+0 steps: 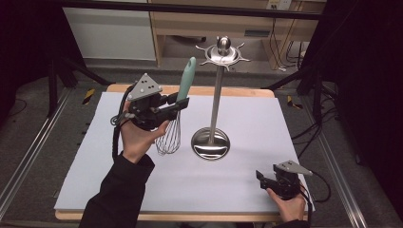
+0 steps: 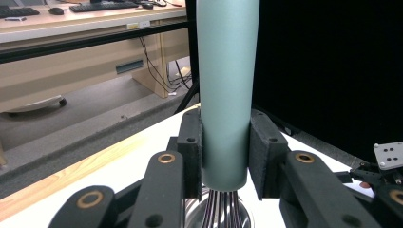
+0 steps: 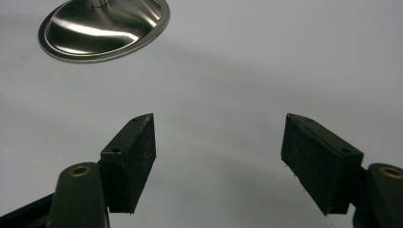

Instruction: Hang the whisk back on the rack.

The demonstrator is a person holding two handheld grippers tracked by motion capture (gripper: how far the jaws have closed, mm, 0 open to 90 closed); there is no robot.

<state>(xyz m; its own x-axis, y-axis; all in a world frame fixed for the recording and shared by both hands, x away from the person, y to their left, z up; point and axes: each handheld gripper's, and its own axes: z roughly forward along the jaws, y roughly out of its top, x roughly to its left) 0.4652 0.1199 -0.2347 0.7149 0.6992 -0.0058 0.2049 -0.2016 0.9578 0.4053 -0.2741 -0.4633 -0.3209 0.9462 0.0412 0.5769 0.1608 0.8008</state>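
Observation:
A whisk with a pale green handle (image 1: 187, 78) and a wire head (image 1: 169, 137) is held upright above the white mat, just left of a steel utensil stand. My left gripper (image 1: 179, 103) is shut on the handle (image 2: 226, 95), low down near the wires; both pads press its sides. The stand has a round base (image 1: 210, 143), a thin pole and a hooked crown (image 1: 223, 53) at the top. My right gripper (image 1: 259, 176) rests near the mat's front right corner, open, with nothing between its jaws (image 3: 218, 161). The stand's base (image 3: 104, 28) lies ahead of it.
The white mat (image 1: 247, 118) covers a wooden table. Dark drapes and tripod legs stand at both sides. A wooden desk and cables lie behind the table. My right gripper (image 2: 389, 175) shows at the far right of the left gripper view.

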